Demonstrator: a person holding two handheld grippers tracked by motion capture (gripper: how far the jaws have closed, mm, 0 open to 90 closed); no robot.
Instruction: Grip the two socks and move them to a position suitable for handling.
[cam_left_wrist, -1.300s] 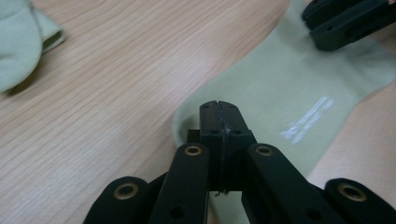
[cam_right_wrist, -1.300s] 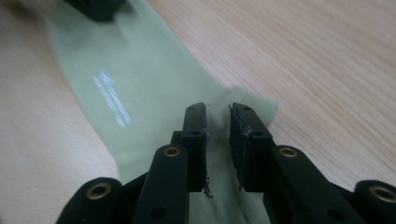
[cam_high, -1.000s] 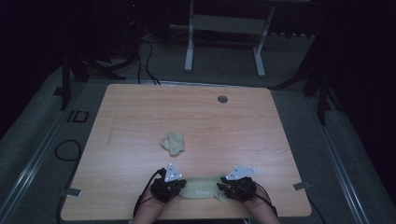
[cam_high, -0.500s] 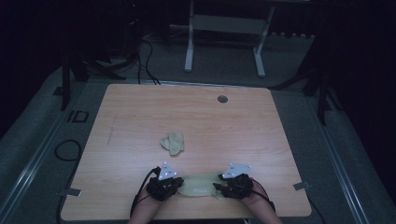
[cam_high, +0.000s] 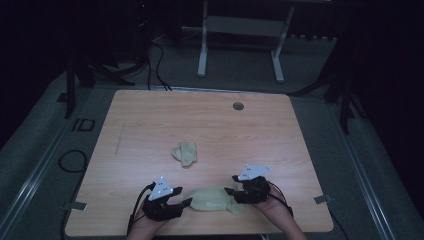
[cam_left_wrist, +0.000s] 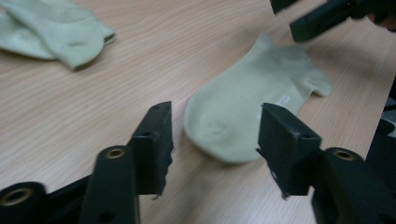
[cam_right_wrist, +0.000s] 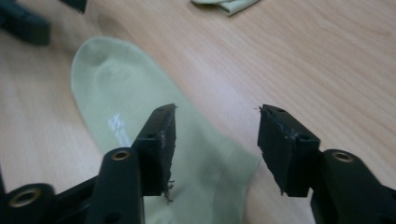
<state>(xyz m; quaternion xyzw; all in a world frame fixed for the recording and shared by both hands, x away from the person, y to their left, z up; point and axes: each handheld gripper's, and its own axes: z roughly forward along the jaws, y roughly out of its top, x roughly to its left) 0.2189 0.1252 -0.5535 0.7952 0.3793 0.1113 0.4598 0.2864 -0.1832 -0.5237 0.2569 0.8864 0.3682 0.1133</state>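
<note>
Pale green sock flat on table, close to near edge, roughly mid-width, long axis running parallel w/ that edge. Toe end twd left gripper, cuff end twd right gripper.

Left gripper: jaws abt halfway apart, just been opening; toe of sock lies on wood beyond the tips, not pinched. Gripper low over table nr near-left part, hand behind it at near edge.

Right gripper: jaws also abt half apart, just been opening; ribbed cuff of sock lies under left jaw and across part of gap, pads not pressing on it. Nothing gripped by either.

2nd sock, same colour, bunched/folded, lying nr table centre, well apart from flat one; seen also at top left in left gripper view. Small round grommet nr far edge, right of middle.
</note>
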